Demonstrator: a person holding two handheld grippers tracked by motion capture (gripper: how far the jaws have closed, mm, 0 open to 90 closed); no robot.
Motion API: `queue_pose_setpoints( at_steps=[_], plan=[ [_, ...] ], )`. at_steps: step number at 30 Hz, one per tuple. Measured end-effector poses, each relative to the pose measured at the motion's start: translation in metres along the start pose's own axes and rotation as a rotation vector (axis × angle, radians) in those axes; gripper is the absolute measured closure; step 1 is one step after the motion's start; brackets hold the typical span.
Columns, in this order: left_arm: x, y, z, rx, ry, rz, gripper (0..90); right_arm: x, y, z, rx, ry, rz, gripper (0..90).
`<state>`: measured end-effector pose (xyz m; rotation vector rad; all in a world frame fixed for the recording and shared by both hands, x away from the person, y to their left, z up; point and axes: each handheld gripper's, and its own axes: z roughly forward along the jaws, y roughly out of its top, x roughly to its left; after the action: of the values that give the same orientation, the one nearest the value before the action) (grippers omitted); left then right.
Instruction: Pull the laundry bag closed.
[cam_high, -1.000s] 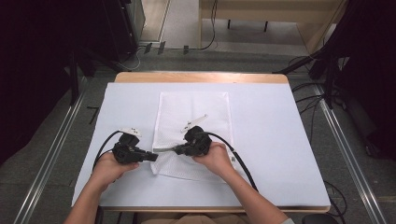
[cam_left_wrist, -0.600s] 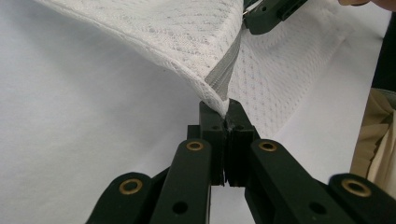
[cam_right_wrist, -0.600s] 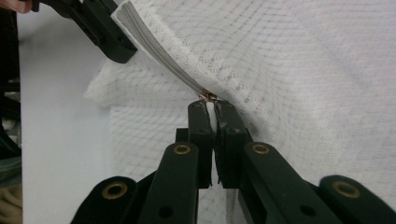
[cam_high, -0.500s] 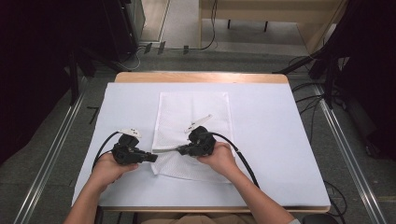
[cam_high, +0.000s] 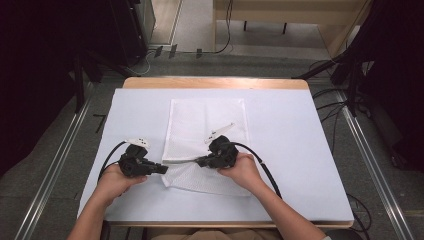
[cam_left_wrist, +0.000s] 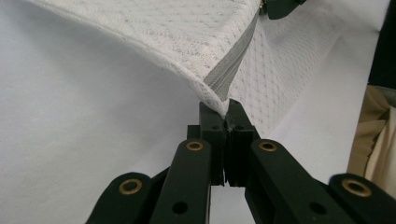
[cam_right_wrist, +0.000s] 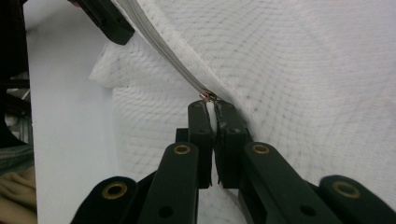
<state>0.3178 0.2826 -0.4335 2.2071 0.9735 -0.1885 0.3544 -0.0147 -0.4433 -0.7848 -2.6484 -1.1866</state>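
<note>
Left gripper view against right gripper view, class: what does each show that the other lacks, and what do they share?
Left gripper view: the left gripper clamped on the end of the grey zipper, where the white mesh bag comes to a corner. Right gripper view: the right gripper pinched shut at the small metal zipper slider. Shared: the mesh bag, its zipper, the white table cover, and the opposite gripper's black fingers at the top.
</note>
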Motion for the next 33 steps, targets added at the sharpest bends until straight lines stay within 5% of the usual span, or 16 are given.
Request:
queue_pose_setpoints(
  at_steps=[33],
  plan=[
    [0.003,-0.005,-0.002,0.013,-0.003,-0.008,89.6,-0.014,-0.02,-0.02,0.017,-0.038,0.037,88.1]
  ],
)
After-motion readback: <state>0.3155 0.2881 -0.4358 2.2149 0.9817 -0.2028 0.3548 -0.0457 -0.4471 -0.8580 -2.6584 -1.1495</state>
